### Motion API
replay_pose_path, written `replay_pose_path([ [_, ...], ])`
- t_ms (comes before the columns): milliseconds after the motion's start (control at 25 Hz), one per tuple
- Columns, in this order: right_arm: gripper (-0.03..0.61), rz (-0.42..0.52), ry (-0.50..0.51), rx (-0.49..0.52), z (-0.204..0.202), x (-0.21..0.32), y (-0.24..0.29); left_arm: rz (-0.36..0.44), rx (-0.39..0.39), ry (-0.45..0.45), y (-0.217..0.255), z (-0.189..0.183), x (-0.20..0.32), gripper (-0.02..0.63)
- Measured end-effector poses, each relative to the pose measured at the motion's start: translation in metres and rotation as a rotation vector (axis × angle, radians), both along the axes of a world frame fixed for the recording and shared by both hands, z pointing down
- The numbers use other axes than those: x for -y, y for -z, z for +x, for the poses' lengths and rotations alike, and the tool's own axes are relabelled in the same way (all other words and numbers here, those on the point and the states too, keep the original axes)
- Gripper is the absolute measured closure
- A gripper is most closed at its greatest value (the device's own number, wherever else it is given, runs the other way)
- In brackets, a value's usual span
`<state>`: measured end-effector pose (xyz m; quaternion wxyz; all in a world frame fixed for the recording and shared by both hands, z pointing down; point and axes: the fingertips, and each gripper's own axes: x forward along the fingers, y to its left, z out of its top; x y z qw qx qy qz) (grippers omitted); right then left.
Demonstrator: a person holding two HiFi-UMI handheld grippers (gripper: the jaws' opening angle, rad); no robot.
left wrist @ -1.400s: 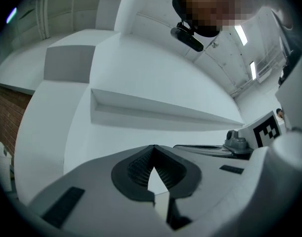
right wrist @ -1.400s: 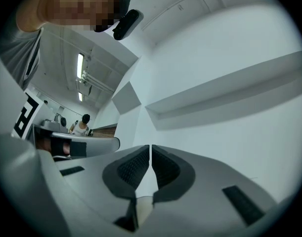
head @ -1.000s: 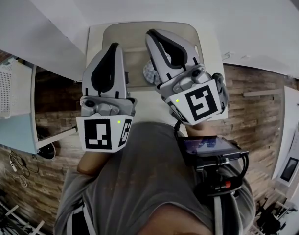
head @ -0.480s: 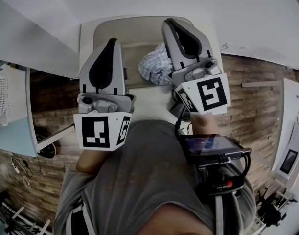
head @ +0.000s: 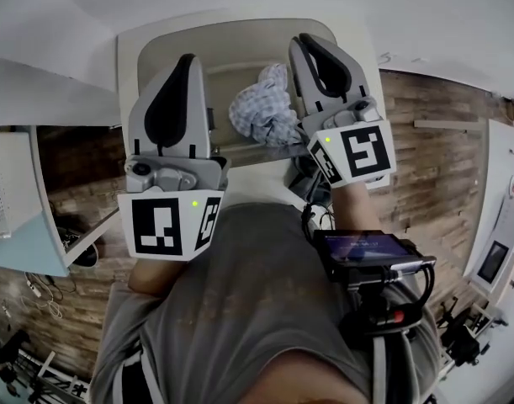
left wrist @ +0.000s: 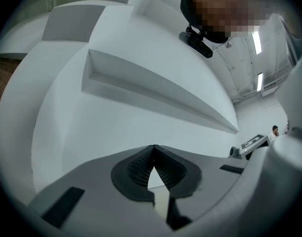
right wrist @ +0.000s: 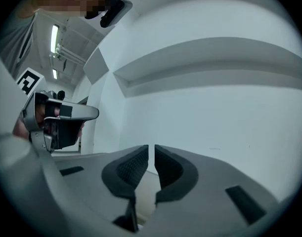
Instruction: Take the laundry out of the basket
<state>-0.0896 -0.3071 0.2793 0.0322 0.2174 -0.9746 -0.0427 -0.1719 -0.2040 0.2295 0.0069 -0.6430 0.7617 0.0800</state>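
**Both tools shut & empty; laundry lies in basket**

L tool (left wrist: pixel 153 148): jaws pressed together, tips meeting, nothing betw. them. R tool (right wrist: pixel 151 149): jaws all but together, just a thin slit betw. the pads, nothing in it. Each gripper view looks out at a plain white wall w/ a ledge (right wrist: pixel 215 68) running across it.

Head view: both tools are held up in front of the person's grey shirt (head: pixel 240 310), L one at left, R one at right. Their marker cubes sit on the near end, toward the person, and their tips point to the far side.

The basket (head: pixel 156 49) is pale & rectangular. It sits at the far side on a white table (head: pixel 261 175), and both tool tips overlap it in this view.

The laundry (head: pixel 265 112) is a crumpled blue-and-white check cloth. It lies inside the basket, right of centre, betw. the two tools & just left of the R tool's body. Can't tell from here if cloth & tool body touch.

A black device w/ a screen (head: pixel 366 251) & cables hangs at the person's right side. Wood-pattern floor (head: pixel 446 141) shows to the right of the table.
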Motion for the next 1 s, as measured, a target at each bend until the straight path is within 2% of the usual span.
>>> replay_pose_path([
  [160, 0.493, -0.047, 0.020, -0.079, -0.009, -0.001, -0.027, -0.015, -0.036, -0.021, -0.007, -0.008, 0.013, 0.606],
  [520, 0.416, -0.129, 0.115, -0.268, -0.029, -0.009, -0.083, -0.063, -0.097, -0.070, -0.029, -0.018, 0.033, 0.606],
  [720, 0.335, -0.178, 0.219, -0.436, -0.038, -0.029, -0.116, -0.072, -0.149, -0.067, -0.041, -0.034, 0.033, 0.606],
  [1000, 0.255, -0.243, 0.349, -0.632, -0.041, -0.047, -0.162, -0.097, -0.231, -0.063, -0.062, -0.051, 0.042, 0.606],
])
